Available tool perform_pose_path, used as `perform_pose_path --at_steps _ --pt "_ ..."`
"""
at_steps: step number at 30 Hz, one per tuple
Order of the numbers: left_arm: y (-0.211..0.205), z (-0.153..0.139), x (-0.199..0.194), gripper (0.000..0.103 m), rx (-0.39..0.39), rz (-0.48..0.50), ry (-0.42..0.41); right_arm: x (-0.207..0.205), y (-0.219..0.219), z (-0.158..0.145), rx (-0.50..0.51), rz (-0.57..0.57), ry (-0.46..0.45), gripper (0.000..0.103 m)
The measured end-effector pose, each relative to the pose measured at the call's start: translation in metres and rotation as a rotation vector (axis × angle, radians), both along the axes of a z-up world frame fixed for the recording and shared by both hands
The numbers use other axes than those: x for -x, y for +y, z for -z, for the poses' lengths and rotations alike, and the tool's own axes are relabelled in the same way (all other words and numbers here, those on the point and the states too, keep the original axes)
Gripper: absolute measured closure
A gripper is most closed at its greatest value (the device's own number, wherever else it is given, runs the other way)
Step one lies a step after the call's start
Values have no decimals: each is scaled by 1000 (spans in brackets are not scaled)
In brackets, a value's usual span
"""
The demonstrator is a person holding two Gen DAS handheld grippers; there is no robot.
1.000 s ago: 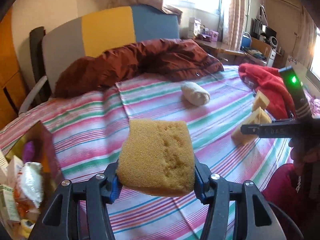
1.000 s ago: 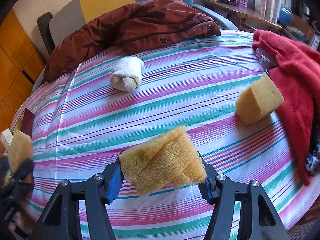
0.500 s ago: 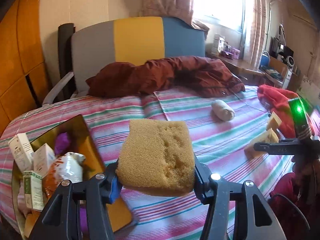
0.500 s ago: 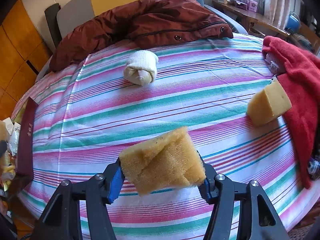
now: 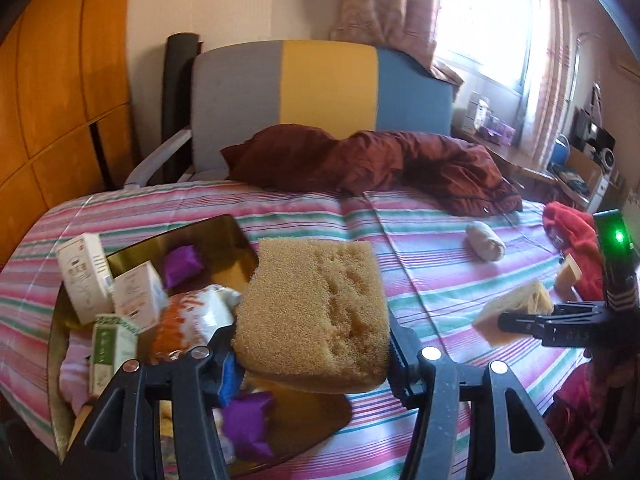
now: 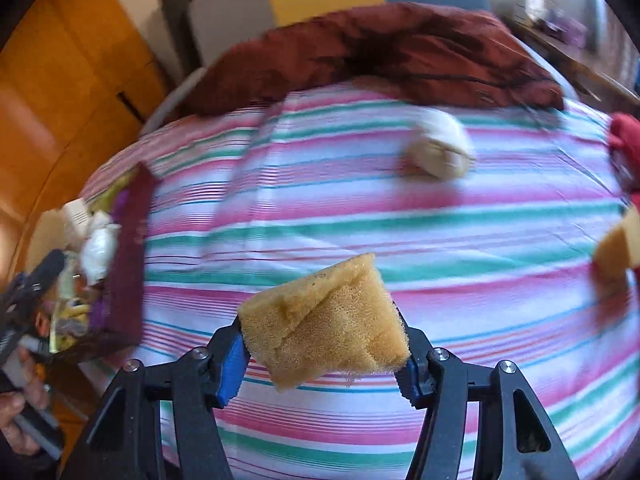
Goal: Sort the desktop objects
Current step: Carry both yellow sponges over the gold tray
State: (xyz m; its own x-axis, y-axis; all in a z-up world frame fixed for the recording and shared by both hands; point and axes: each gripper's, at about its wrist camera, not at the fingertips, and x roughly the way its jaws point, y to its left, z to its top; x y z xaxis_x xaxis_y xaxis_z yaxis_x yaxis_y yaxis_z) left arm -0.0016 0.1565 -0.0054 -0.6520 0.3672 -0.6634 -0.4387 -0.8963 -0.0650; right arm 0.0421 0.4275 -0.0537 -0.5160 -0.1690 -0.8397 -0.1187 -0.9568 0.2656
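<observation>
The left tool (image 5: 312, 364) squeezes a big sponge (image 5: 316, 312) and holds it up over the box (image 5: 224, 232) full of packets. The right tool (image 6: 324, 356) squeezes a folded sponge (image 6: 324, 320) above the striped bed (image 6: 360, 216). Past it lie a sock roll (image 6: 440, 148) and another sponge (image 6: 616, 248).

A dark red jacket (image 5: 384, 164) lies crumpled at the far end of the striped sheet (image 5: 416, 264), below the grey, yellow and blue headboard (image 5: 320, 84). Orange wooden panels (image 5: 60, 92) line the left wall; curtains (image 5: 384, 0) frame a bright window (image 5: 484, 20).
</observation>
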Motion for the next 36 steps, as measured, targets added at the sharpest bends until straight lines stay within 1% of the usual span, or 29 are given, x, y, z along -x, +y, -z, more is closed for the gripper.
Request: perform_pose_path --at_steps 7,15,21,28,36 --pt "-31 1 7 45 -24 -73 -6 18 -70 -20 35 -151 48 42" --pt "-68 0 9 45 -33 -158 5 30 -136 -27 67 -287 66 42" --pt "-94 -2 12 45 -33 -221 12 40 -164 -30 77 -348 74 42" --pt "-121 5 16 45 -25 -290 -9 50 -191 -32 77 -401 80 42" --pt "-147 18 23 45 3 -369 -20 63 -219 -27 -6 -455 78 42"
